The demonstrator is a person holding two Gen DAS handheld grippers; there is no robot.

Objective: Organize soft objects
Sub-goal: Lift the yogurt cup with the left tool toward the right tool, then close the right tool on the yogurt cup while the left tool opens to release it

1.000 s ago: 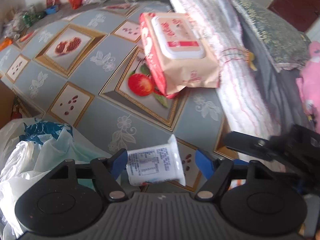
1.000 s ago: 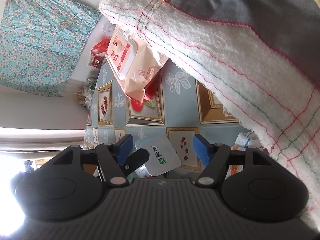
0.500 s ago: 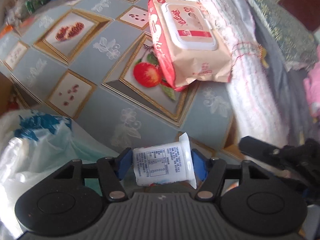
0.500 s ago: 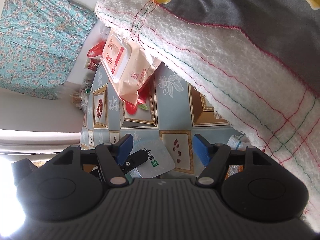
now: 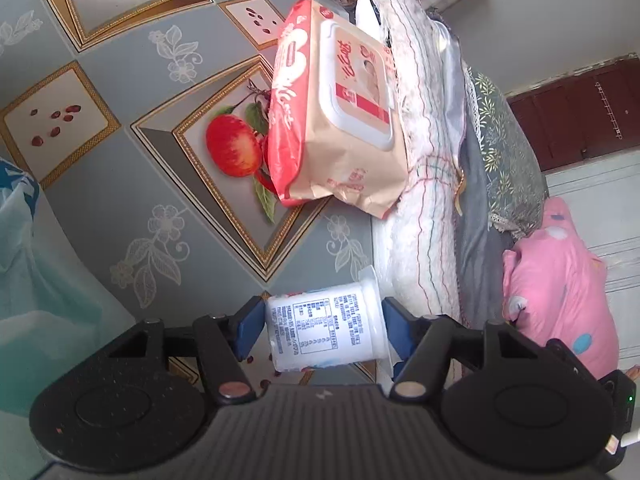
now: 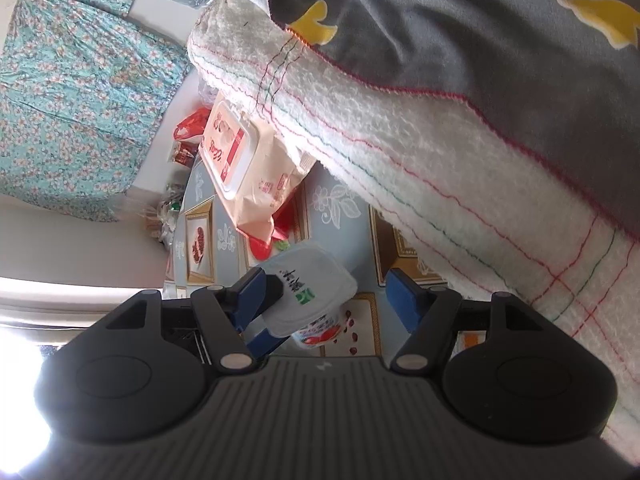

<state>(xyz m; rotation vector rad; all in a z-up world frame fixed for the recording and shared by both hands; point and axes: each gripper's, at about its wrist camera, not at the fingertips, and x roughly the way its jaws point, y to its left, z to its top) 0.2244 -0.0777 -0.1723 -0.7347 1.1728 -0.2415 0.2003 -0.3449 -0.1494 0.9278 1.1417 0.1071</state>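
Note:
A small white yogurt cup [image 5: 326,328] with a printed label lies sideways between the blue pads of my left gripper [image 5: 323,312], which is shut on it just above the fruit-patterned tablecloth [image 5: 140,180]. In the right wrist view the same cup [image 6: 308,284] shows its lid, with the left gripper's blue fingers [image 6: 264,336] clamped on it. My right gripper [image 6: 326,284] stands open close behind the cup, its pads off it. A pink wet-wipes pack [image 5: 340,108] leans on a folded white towel [image 5: 420,160]. The towel [image 6: 440,160] lies under a grey cloth [image 6: 480,20].
A pink plush toy [image 5: 560,288] and a leaf-patterned cushion [image 5: 504,152] lie beyond the towel. Pale plastic bags [image 5: 40,260] bulge at the table's left. Small packets and a red bag [image 6: 188,128] crowd the far end under a floral curtain [image 6: 80,100].
My left gripper's jaws have shut on the yogurt cup, and the gripper has rolled and sunk a little with it. The right gripper has stayed where it was, open.

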